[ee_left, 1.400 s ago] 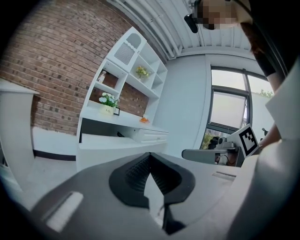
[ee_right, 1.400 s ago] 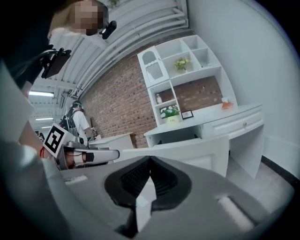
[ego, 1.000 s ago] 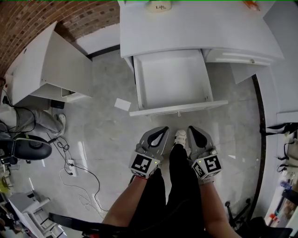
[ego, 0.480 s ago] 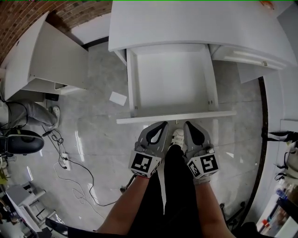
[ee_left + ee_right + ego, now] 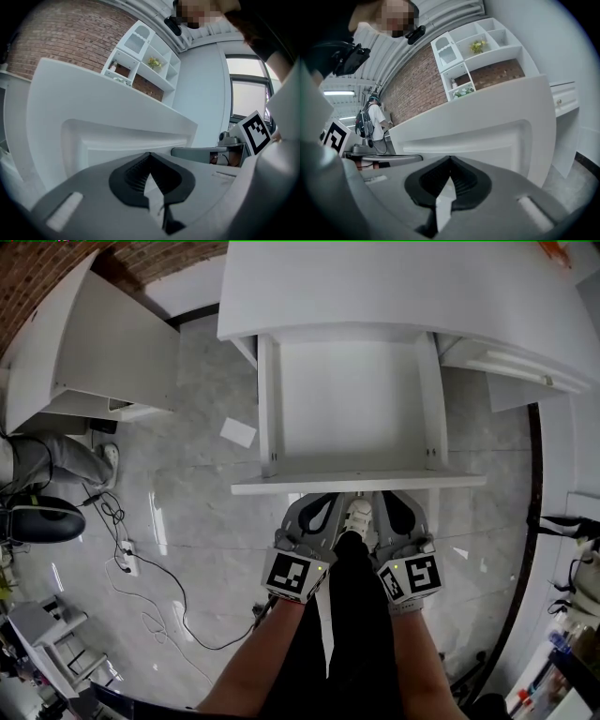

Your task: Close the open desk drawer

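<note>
White flat-fronted desk drawer (image 5: 356, 483) stands pulled out from the white desk (image 5: 375, 287). Its front panel is just ahead of my left gripper (image 5: 319, 507) and right gripper (image 5: 396, 507), both with jaws closed tip to tip.

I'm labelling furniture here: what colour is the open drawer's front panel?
White, plain. The drawer front matches the desk; the head view shows it best.
</note>
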A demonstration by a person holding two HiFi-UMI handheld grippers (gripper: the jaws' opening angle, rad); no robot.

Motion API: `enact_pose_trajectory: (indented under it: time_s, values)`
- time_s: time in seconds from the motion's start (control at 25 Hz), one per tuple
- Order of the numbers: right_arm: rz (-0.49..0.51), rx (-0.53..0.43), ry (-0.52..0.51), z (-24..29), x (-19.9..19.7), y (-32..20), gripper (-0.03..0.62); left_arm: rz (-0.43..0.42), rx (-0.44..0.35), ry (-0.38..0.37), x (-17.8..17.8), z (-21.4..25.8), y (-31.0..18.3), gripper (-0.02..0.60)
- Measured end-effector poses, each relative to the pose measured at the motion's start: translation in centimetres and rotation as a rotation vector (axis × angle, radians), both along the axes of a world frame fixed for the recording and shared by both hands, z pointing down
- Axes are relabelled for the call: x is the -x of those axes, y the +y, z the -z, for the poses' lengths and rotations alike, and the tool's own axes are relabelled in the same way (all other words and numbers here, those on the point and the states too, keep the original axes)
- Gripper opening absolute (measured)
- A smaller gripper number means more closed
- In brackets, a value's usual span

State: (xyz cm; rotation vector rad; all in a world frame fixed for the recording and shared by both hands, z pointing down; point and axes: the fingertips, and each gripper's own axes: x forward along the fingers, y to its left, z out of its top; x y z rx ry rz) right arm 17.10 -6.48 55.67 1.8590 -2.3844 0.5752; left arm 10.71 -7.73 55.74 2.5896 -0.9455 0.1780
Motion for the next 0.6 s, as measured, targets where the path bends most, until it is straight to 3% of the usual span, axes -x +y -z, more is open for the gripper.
enact_pose_trajectory:
  time_s: [0.6]
  values:
    - [0.030,0.005,-0.029,0.2,-0.7,-4.7,-0.002,0.078,-0.001,0.004,-0.6,-0.1,-4.8,0.002]
